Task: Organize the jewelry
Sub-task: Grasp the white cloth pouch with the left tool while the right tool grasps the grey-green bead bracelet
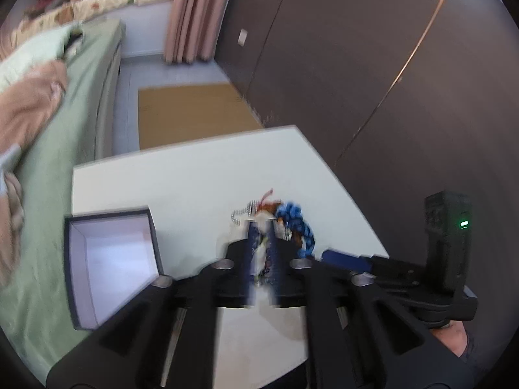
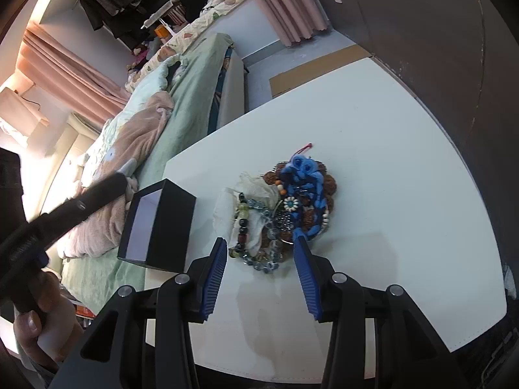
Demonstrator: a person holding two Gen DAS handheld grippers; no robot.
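Jewelry (image 2: 279, 214) between right tool (image 2: 259, 243) tips

Motion blur smears the left hand-held gripper (image 1: 262, 227) in its own view, so whatever is pinched between its nearly closed fingers cannot be identified. Just ahead of it, the jewelry pile (image 1: 285, 223) is partly hidden behind those fingers and too blurred to sort into pieces. The open box (image 1: 110, 259), left of the fingers, has soft edges. The tabletop (image 2: 405, 194) is cut off behind the right hand-held gripper (image 2: 259, 243).
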